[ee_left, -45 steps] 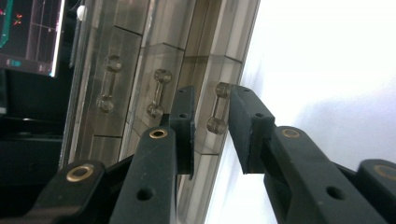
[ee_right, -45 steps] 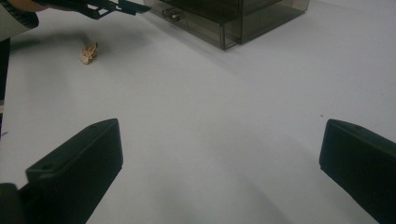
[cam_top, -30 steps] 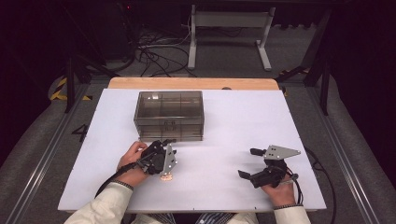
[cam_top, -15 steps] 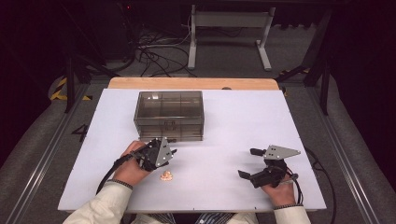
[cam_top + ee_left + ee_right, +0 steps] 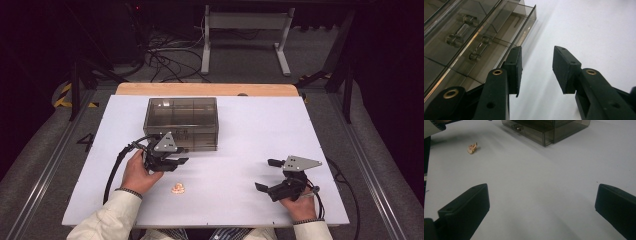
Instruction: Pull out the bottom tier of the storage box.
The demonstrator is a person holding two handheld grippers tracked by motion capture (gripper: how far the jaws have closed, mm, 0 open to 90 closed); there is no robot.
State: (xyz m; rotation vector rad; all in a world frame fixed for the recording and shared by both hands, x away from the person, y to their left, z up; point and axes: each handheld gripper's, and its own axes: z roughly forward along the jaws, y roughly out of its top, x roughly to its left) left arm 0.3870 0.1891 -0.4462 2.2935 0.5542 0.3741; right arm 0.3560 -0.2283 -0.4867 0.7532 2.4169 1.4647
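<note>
- The small orange-pink piece (image 5: pixel 178 188) lies on the white table (image 5: pixel 250 130) near its front edge, left of centre, just below my left gripper (image 5: pixel 176 163) and apart from it.
- My left gripper's jaws stand parted with nothing between them, right beside the front of the smoky drawer box (image 5: pixel 181 122) (its two clear handles show close in the left gripper view).
- My left hand (image 5: pixel 137 172) tilts the tool toward the box.
- My right gripper (image 5: pixel 267 175) rests spread wide near the table's front right, well apart from the piece.
- Dark floor with cables (image 5: pixel 165 60) lies beyond the far edge.
</note>
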